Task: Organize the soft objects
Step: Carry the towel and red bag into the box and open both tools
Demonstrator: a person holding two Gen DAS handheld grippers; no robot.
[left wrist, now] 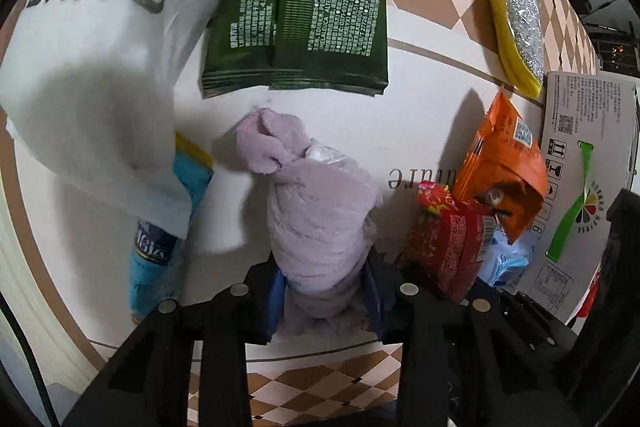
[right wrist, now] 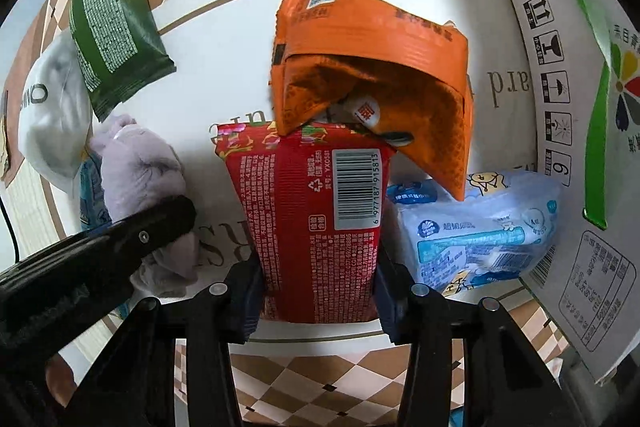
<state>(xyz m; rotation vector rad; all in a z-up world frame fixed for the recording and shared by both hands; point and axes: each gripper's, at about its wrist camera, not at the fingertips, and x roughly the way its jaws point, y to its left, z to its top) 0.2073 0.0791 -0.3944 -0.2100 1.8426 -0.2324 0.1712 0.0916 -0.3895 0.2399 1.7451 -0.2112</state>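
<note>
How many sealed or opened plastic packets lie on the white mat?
5, maybe more hidden: green packet far left, orange packet centre, red packet in the right gripper, pale blue packet right, blue packet under the white bag.

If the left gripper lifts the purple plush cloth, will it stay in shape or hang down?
The purple plush cloth looks bunched and soft, so it will probably droop at both ends of the left gripper. Its fuzzy pile should resist slipping. It appears light, and it is unlikely to roll.
</note>
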